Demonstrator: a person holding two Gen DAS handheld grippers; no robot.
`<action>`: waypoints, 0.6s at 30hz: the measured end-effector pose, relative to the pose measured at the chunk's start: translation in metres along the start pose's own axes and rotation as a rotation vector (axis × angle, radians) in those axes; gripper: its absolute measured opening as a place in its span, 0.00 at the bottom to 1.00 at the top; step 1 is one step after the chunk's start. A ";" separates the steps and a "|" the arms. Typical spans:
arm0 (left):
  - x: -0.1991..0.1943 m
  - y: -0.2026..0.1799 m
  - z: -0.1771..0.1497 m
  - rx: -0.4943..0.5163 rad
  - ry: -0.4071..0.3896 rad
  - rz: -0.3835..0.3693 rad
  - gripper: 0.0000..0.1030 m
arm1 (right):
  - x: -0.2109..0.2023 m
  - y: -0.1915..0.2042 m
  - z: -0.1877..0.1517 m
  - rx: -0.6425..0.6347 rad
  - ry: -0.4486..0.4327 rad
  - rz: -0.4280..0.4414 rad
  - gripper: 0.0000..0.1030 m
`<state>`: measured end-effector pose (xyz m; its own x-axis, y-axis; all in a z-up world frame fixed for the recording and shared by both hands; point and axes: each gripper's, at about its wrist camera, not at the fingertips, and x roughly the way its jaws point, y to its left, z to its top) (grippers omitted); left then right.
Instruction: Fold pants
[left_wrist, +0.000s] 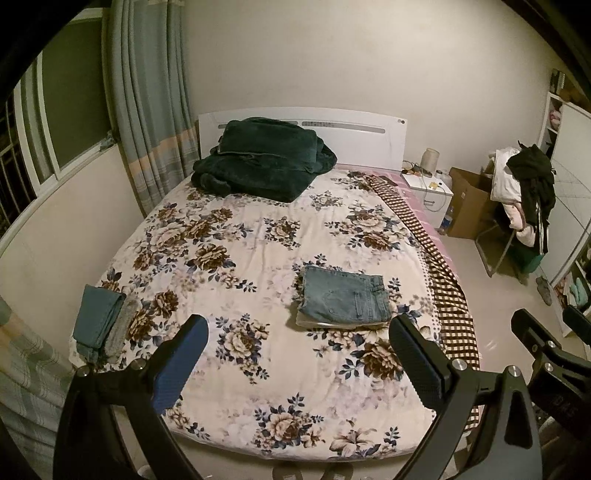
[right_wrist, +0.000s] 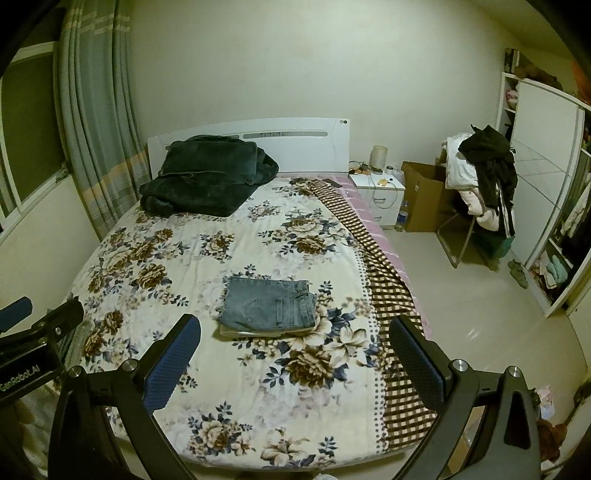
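Folded blue jeans (left_wrist: 341, 297) lie as a neat rectangle on top of a pale folded garment, on the floral bedspread (left_wrist: 258, 240) right of the bed's middle. They also show in the right wrist view (right_wrist: 269, 303). My left gripper (left_wrist: 299, 363) is open and empty, held above the bed's near end, short of the jeans. My right gripper (right_wrist: 295, 363) is open and empty, also back from the jeans; its fingers (left_wrist: 532, 332) show at the right edge of the left wrist view.
Folded teal and grey clothes (left_wrist: 101, 319) lie at the bed's left edge. A dark green blanket (left_wrist: 258, 158) is piled by the headboard. A nightstand (left_wrist: 430, 194), cardboard box (left_wrist: 469, 203) and clothes-laden chair (left_wrist: 524, 199) stand right of the bed. A wardrobe (right_wrist: 546, 206) is at far right.
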<state>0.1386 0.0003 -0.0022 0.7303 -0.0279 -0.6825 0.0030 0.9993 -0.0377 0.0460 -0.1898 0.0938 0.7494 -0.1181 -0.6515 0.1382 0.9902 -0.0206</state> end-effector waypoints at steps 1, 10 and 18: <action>0.000 0.000 0.000 0.000 0.000 0.000 0.97 | 0.000 0.000 -0.001 0.000 0.000 -0.001 1.00; 0.001 0.000 0.001 0.002 0.002 0.002 0.97 | 0.004 0.002 0.003 -0.005 0.005 0.009 1.00; 0.000 0.000 0.002 0.001 0.003 -0.001 0.97 | 0.008 0.003 0.003 -0.003 0.014 0.017 1.00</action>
<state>0.1402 0.0002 -0.0011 0.7283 -0.0290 -0.6847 0.0041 0.9993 -0.0379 0.0545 -0.1875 0.0906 0.7426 -0.1008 -0.6621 0.1241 0.9922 -0.0117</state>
